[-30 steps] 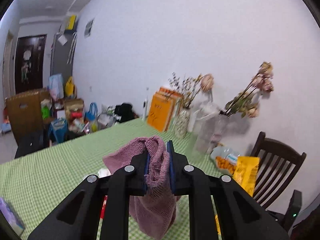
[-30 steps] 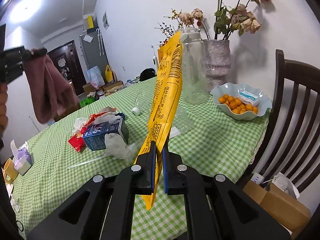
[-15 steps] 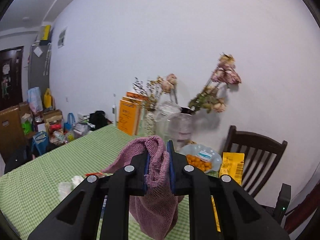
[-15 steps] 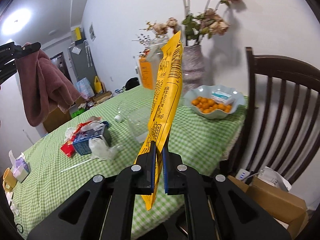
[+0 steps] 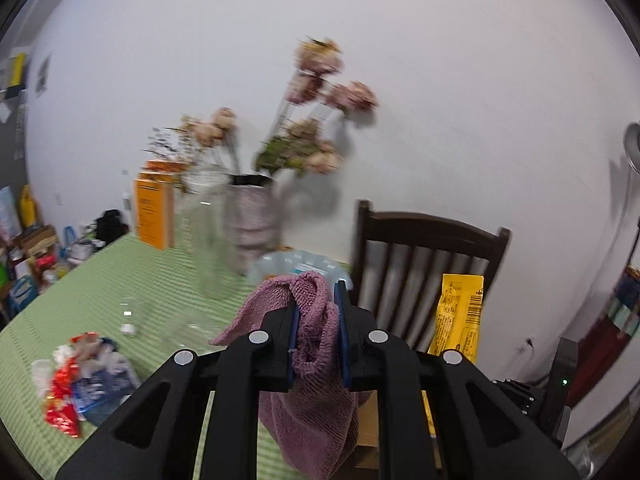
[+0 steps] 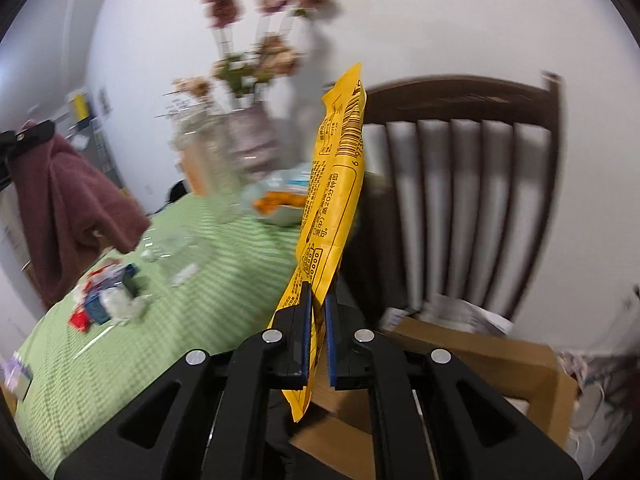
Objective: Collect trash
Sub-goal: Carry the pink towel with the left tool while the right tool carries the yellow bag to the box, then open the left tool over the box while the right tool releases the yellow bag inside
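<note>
right gripper (image 6: pixel 318 334): clamped on the flat yellow printed snack wrapper (image 6: pixel 332 208); the wrapper stands up above the jaws, a short tail hangs below.
left gripper (image 5: pixel 318 340): clamped on a bunched mauve knitted cloth (image 5: pixel 316 368), most of it drooping under the jaws. Looks like a wiping rag, not trash.
step in hand (my read): carry the wrapper off the table to the open brown cardboard box (image 6: pixel 480 356) on the floor by the dark wooden slat-back chair (image 6: pixel 460 184).
how to do it well: get the wrapper's lower tail over the box opening before letting go; the film is light and will flutter, so release low. Keep clear of the chair back. Hold the cloth hand off to the side so the rag doesn't drag across the table.
still to collect: a heap of red, blue and white crumpled packaging (image 5: pixel 80 380) on the green checked tablecloth (image 5: pixel 100 280).
breakables: a clear glass jar (image 5: pixel 204 236) and a mauve vase of dried flowers (image 5: pixel 252 220) stand near the table's far end.
right view only: box opening, crumpled paper already inside it, and the cloth seen from the side.
left view only: the wrapper face-on in front of the chair, plus a small black device with a green light by the wall.
caveat: both views motion-blurred; small items on the table can't be told apart.
</note>
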`<move>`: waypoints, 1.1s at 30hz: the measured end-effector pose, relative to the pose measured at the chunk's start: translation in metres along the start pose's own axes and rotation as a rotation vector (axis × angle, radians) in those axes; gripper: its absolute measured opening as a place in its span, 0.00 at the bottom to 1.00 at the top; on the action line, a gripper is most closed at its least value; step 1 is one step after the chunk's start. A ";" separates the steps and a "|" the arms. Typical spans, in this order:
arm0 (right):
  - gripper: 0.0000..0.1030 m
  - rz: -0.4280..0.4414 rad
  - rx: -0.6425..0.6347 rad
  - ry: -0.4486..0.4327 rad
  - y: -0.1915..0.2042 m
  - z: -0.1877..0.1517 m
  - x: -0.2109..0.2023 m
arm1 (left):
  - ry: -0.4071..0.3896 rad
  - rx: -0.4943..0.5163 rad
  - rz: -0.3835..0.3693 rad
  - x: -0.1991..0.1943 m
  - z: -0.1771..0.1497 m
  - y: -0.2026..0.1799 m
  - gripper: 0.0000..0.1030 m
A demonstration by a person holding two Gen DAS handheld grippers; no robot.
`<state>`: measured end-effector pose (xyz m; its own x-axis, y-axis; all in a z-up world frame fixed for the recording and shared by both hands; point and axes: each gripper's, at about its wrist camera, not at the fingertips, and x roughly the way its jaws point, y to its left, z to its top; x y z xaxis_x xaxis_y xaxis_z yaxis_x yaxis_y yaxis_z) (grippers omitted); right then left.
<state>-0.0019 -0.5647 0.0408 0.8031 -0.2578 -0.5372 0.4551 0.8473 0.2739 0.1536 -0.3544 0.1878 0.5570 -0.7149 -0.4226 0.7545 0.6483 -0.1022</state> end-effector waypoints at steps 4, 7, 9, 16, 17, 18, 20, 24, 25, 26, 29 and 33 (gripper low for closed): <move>0.06 -0.098 0.087 0.008 -0.044 -0.016 -0.012 | 0.030 0.031 -0.081 0.019 -0.007 -0.036 0.13; 0.06 -0.161 0.188 0.020 -0.082 -0.034 -0.019 | 0.063 0.055 -0.137 0.036 -0.017 -0.062 0.13; 0.06 -0.201 0.244 0.038 -0.101 -0.046 -0.021 | 0.086 0.080 -0.167 0.050 -0.027 -0.080 0.13; 0.06 -0.330 0.399 0.095 -0.149 -0.091 -0.020 | 0.216 0.081 -0.282 0.101 -0.067 -0.114 0.13; 0.06 -0.339 0.422 0.097 -0.155 -0.096 -0.021 | 0.240 0.079 -0.302 0.110 -0.076 -0.118 0.13; 0.06 -0.346 0.447 0.099 -0.159 -0.100 -0.021 | 0.255 0.078 -0.310 0.116 -0.082 -0.121 0.13; 0.07 -0.352 0.497 0.095 -0.168 -0.107 -0.020 | 0.310 0.063 -0.330 0.135 -0.099 -0.127 0.13; 0.08 -0.346 0.579 0.104 -0.176 -0.117 -0.009 | 0.390 0.064 -0.334 0.170 -0.129 -0.136 0.13; 0.08 -0.339 0.600 0.112 -0.177 -0.120 -0.003 | 0.410 0.060 -0.331 0.180 -0.138 -0.136 0.13; 0.08 -0.336 0.615 0.120 -0.177 -0.122 0.001 | 0.424 0.049 -0.328 0.189 -0.145 -0.136 0.13; 0.08 -0.322 0.666 0.132 -0.178 -0.129 0.015 | 0.466 0.010 -0.343 0.215 -0.166 -0.134 0.13; 0.08 -0.330 0.711 0.125 -0.182 -0.132 0.022 | 0.518 0.002 -0.332 0.243 -0.190 -0.136 0.14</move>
<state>-0.1176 -0.6629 -0.1263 0.5539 -0.3539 -0.7537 0.8326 0.2258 0.5058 0.1202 -0.5670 -0.0723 0.0520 -0.6579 -0.7513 0.8598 0.4122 -0.3015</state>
